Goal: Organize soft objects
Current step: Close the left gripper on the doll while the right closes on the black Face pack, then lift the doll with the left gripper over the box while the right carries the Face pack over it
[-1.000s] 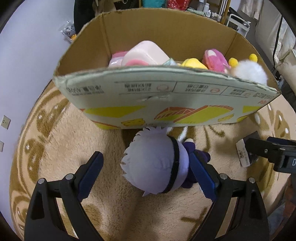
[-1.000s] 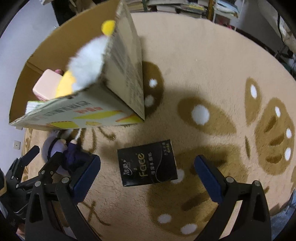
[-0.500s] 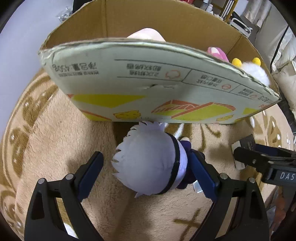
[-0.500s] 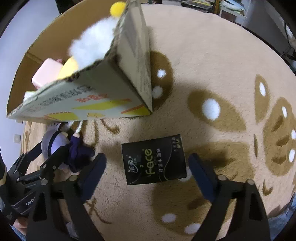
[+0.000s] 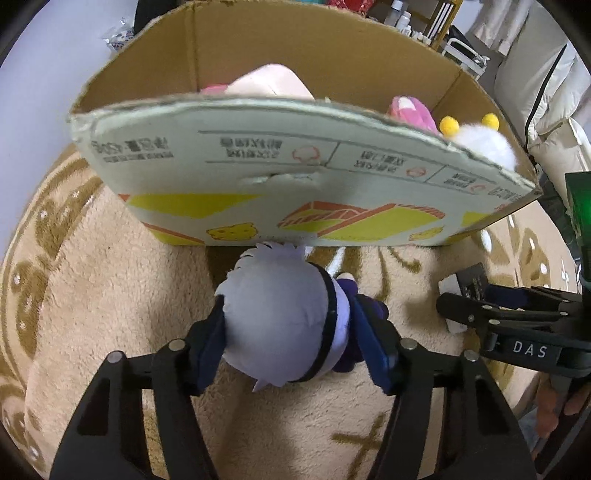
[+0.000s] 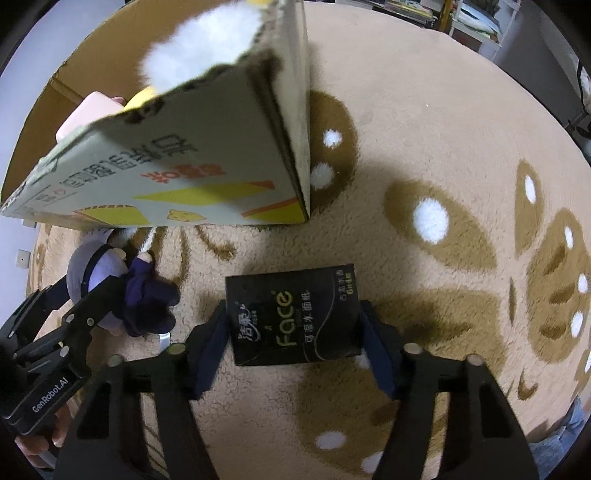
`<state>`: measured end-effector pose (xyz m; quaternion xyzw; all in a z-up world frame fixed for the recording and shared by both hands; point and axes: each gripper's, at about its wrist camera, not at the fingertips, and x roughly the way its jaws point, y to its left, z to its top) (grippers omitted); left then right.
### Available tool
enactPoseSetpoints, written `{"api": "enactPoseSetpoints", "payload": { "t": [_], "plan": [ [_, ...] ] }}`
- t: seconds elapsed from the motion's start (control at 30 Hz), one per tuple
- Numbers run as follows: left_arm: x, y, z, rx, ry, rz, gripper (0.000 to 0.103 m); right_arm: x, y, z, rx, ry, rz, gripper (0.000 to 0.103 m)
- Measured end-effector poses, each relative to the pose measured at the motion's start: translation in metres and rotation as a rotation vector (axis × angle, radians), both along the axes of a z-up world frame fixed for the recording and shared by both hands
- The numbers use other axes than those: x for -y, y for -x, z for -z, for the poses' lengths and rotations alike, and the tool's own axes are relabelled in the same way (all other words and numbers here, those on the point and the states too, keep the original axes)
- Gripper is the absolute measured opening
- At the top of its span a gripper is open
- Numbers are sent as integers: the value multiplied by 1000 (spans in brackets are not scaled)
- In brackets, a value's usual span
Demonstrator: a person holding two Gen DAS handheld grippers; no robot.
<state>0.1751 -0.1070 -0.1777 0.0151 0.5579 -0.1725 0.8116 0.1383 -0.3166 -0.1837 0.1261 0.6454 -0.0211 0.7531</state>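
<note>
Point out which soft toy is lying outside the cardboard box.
The pale-haired plush doll, on the rug against the cardboard box front, between the left claw pads; the pink, yellow and white ones sit inside.

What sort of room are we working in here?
Likely a home living room or bedroom floor: a plush patterned rug, a cardboard box of plush toys, shelves with bottles behind.

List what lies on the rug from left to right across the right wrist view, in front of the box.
Left gripper → plush doll between its jaws → black tissue pack between the right gripper's pads → white-dotted brown patches of the rug.
</note>
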Motion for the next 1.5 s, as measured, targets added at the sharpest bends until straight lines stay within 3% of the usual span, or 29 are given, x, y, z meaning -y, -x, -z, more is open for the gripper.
{"api": "enactPoseSetpoints", "payload": {
  "t": [0.27,0.73,0.9,1.5],
  "plan": [
    [6,21,-18,91,-55,19,58,-7,1,-9,60,-41,-17,69],
    [-15,50,-49,184,-89,-25,58,-24,14,-64,219,-4,-64,69],
    [-17,65,-65,251,-130,-47,58,-25,27,-89,309,12,-80,69],
    [-34,82,-139,556,-115,-162,58,-16,44,-176,700,12,-60,69]
  ]
}}
